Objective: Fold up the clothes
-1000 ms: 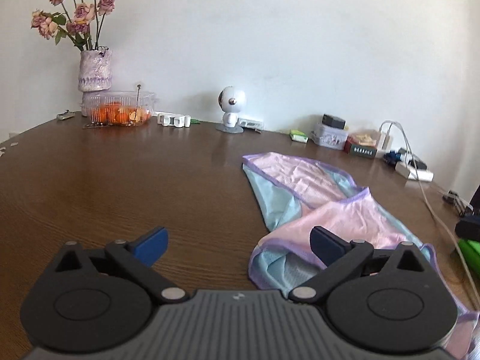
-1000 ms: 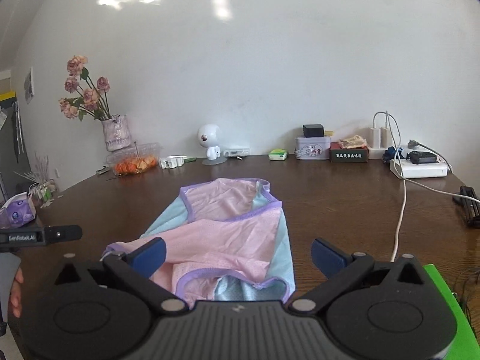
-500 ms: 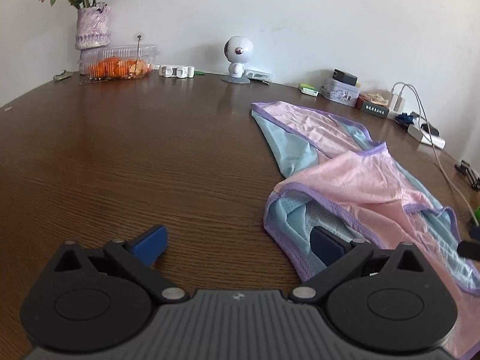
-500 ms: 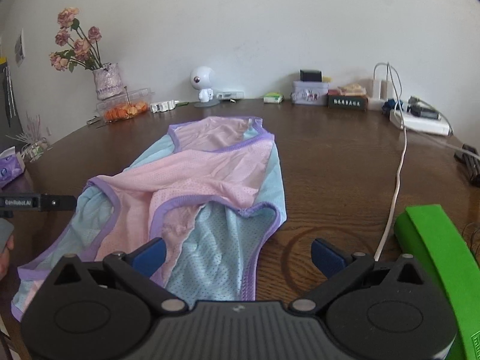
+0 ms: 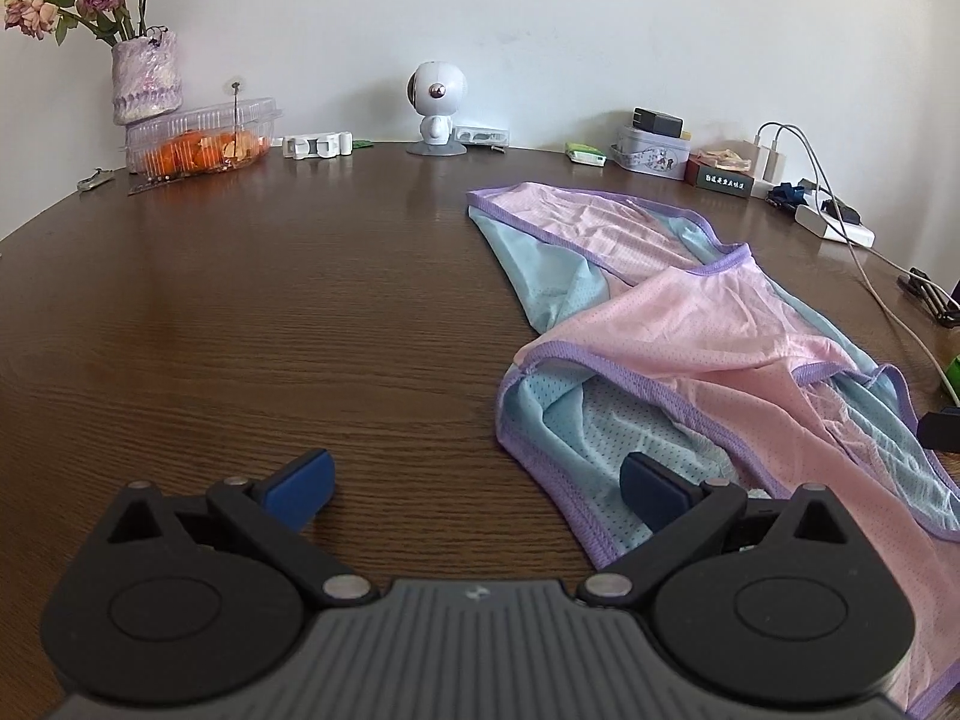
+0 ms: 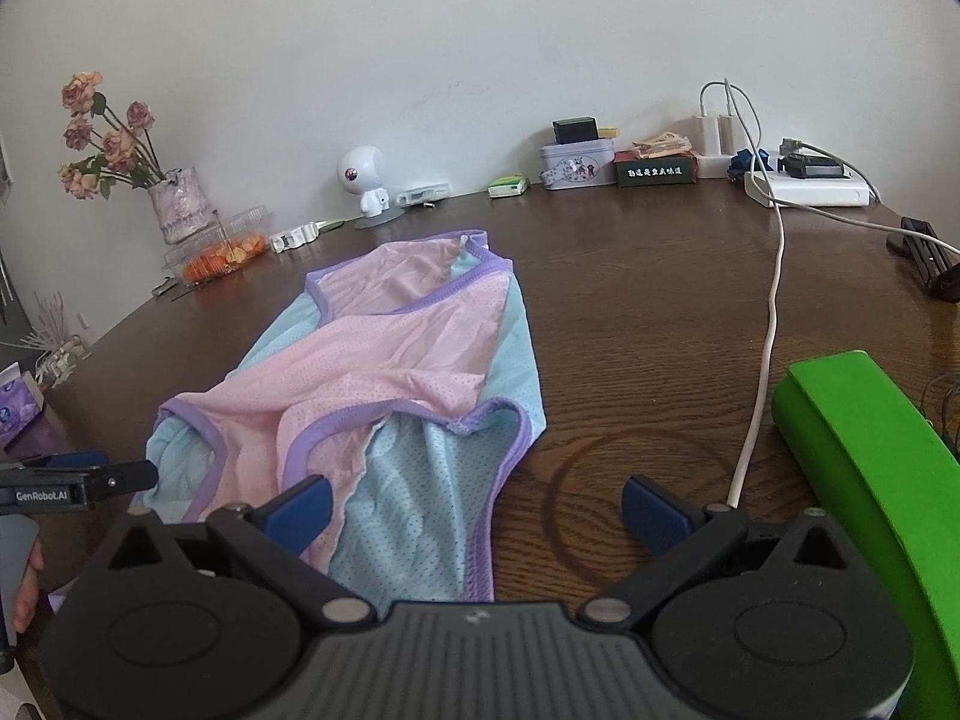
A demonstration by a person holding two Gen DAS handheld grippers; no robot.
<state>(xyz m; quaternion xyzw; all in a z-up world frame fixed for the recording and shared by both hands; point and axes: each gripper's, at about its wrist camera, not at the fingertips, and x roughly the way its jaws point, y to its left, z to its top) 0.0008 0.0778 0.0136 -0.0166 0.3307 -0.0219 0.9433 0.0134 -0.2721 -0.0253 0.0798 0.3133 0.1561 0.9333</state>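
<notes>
On the brown table (image 5: 252, 324), just in front of the white figurine (image 5: 436, 108) by the wall, the pink-and-blue garment (image 6: 384, 384) lies loosely spread, rumpled, its purple-trimmed near opening gaping. Over the last second both grippers have dropped from a higher view to low at its near hem; I judge they are lining up to take that edge (a fold needs both corners). The left gripper (image 5: 477, 483) has jaws wide apart and holds nothing, one finger over bare wood, the other over blue mesh. The right gripper (image 6: 477, 507) is likewise spread and empty. Left of the figurine the wood is open; right of it a white cable (image 6: 771, 324) and a green block (image 6: 864, 450) crowd that side.
</notes>
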